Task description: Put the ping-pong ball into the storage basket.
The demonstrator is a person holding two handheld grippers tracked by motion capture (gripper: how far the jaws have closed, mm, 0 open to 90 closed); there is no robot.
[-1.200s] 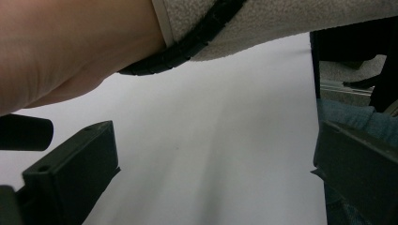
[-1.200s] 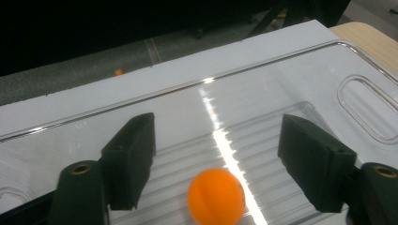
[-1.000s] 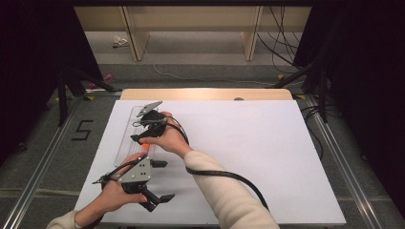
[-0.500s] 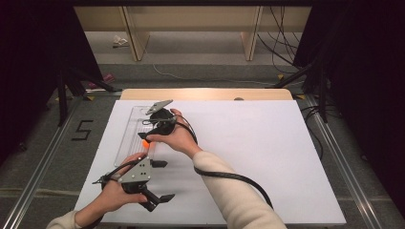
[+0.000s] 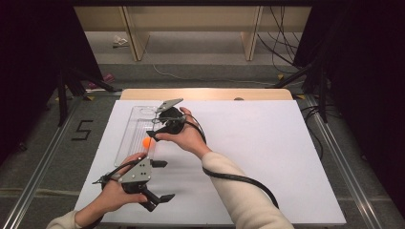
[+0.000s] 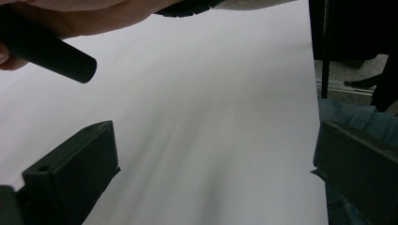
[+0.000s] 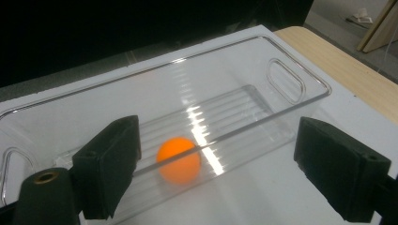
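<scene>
A small orange ball (image 7: 178, 159) lies on the ribbed floor of a clear plastic tray (image 7: 300, 75). From above, the ball (image 5: 147, 141) sits near the right wall of the tray (image 5: 131, 131), which stands on the left of the white sheet. My right gripper (image 5: 154, 128) hovers at the tray's right side, facing the ball. It (image 7: 220, 154) is open, its jaws wide apart with nothing between them. My left gripper (image 5: 165, 181) rests near the front edge, below the tray. It (image 6: 216, 164) is open over bare white paper.
A white sheet (image 5: 267, 157) covers the table, with a wooden strip (image 5: 215, 94) along its far edge. The right forearm and its black cable (image 5: 239, 179) cross the middle. Metal rails and dark stands flank the table.
My right gripper has drawn back to the right, off the tray. The orange ball now lies in plain sight in the tray. The left gripper has stayed put.
</scene>
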